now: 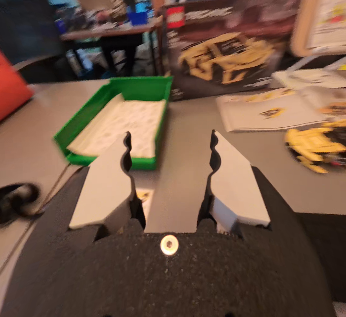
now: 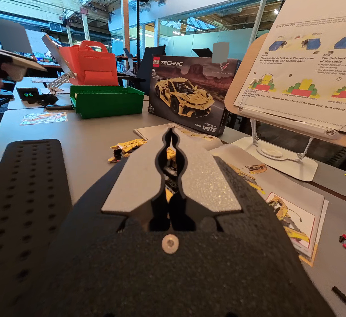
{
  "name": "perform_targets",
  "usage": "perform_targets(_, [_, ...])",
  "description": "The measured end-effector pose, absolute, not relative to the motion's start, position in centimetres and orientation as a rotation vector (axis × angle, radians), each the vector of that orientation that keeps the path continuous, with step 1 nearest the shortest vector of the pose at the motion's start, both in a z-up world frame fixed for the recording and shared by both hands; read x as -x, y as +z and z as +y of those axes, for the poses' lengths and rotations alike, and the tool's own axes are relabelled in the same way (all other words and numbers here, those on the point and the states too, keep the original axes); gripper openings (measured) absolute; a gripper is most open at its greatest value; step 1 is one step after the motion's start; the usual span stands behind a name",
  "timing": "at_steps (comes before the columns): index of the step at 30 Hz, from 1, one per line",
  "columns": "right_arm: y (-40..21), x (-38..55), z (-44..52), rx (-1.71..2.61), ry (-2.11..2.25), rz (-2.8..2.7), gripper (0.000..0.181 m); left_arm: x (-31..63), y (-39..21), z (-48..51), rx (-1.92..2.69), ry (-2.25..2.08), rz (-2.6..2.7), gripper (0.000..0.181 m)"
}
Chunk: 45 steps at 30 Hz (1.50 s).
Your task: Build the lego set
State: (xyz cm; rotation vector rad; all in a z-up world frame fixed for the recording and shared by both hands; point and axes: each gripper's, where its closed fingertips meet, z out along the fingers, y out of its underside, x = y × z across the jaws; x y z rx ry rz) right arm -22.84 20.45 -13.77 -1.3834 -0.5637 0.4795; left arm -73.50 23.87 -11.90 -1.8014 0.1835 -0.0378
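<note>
Step in hand, at a guess: fetching or seating another piece on the yellow model (image 2: 129,146), which lies on the grey table (image 1: 183,134) in front of the set box (image 2: 189,93) and beside the open booklet (image 2: 292,220). Left gripper (image 1: 169,134) spread wide, nothing between the fingers, aimed at bare table just right of the green tray (image 1: 159,162); view blurred, so presumably moving. Right gripper (image 2: 171,130) closed tip to tip over the model; dark and yellow parts visible through the gap lower down look to belong to the model behind, though whether a small piece is pinched there cannot be told. To do this well: slow down until the blur clears, check the booklet page for the part and its orientation, take one piece at a time near its middle, steady the model with the other tool, then press straight down until seated with no gap. Containers: green tray lined with white padding, apparently empty of pieces in the left view; only its outer wall in the right view. Orange case (image 2: 93,64) behind the tray, contents hidden. A few small red and black bits (image 2: 342,240) loose at the right table edge.
</note>
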Motion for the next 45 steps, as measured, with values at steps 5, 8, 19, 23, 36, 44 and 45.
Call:
perform_targets(5, [-15.0,22.3,18.9,1.489,0.591,-0.528,0.000,54.9,-12.7,22.8,1.747,-0.492,0.578,0.083])
perform_targets(8, [-15.4,21.1,17.7,1.519,0.647,-0.472,0.000,44.0,-16.0,20.2,1.804,-0.742,0.837,0.078])
perform_targets(19, [-17.7,18.9,15.5,1.686,0.727,-0.358,0.000,26.7,-28.4,14.3,1.880,-0.766,1.632,0.061])
perform_targets(23, [-18.2,19.0,15.5,1.707,0.776,-0.347,0.000,25.3,-29.2,14.1,1.881,-0.795,1.677,0.058])
perform_targets(36, [-19.1,19.0,16.1,1.762,0.594,-0.389,0.000,23.7,-28.3,15.6,1.822,-0.607,1.552,0.024])
perform_targets(44, [-18.4,22.9,16.2,1.734,0.169,-0.533,0.000,28.6,-24.7,18.9,1.723,-0.388,1.225,0.024])
perform_targets(45, [-18.1,23.4,16.3,1.710,0.108,-0.533,0.000,28.8,-24.5,19.1,1.727,-0.395,1.203,0.024])
